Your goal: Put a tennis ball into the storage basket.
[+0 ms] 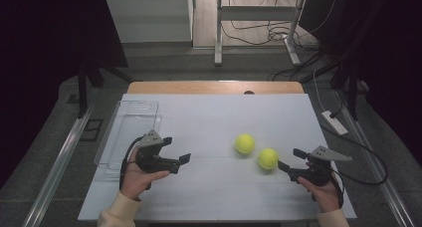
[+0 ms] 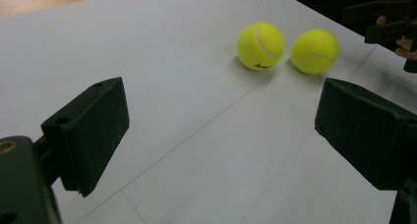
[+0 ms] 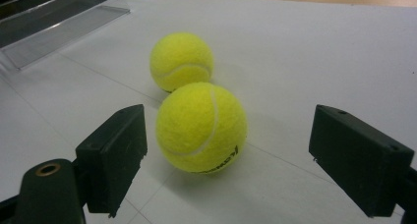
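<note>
white table top (image 1: 214, 117) | two fuzzy yellow tennis balls, nearer ball (image 3: 201, 127) just ahead of right gripper (image 1: 287, 162), jaws apart | left gripper (image 1: 175, 150) jaws apart, holding nothing

High view: above the near edge, looking forward and down over the whole bench (image 1: 209, 112). Gripper views: low, close to the surface, facing inward, sharing both tennis balls (image 3: 201, 128).

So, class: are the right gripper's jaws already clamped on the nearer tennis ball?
No: the right gripper is open, jaws apart beside the nearer tennis ball.
</note>
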### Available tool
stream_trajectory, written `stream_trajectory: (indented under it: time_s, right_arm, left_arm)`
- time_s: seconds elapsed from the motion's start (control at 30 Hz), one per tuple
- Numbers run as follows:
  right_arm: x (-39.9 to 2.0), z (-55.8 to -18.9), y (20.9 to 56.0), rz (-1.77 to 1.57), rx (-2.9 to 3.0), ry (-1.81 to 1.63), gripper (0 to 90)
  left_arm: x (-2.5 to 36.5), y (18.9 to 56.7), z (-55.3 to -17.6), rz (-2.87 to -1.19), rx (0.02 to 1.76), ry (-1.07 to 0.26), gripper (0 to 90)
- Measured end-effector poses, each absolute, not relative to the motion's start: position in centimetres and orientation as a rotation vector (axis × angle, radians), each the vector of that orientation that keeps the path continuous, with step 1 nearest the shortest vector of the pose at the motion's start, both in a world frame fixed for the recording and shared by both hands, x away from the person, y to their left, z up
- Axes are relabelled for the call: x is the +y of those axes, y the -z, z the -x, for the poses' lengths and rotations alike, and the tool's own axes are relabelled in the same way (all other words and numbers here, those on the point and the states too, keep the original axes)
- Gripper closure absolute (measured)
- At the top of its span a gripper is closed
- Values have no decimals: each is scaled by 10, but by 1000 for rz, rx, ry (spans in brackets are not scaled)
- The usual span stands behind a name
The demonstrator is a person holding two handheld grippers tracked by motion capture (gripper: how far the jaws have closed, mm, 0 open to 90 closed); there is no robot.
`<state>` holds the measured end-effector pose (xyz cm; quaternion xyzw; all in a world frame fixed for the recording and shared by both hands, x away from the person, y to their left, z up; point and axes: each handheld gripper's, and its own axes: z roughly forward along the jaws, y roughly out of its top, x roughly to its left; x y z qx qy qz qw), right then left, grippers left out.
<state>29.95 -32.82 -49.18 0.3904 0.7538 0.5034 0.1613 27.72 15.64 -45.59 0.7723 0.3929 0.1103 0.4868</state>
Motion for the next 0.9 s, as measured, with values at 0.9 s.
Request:
stream_trajectory:
  time_s: [0.9]
  right_arm:
    - [-325, -299, 493, -1120, 2157, -1441, 142]
  left_arm:
    - [129, 455, -295, -1931, 919, -233, 74]
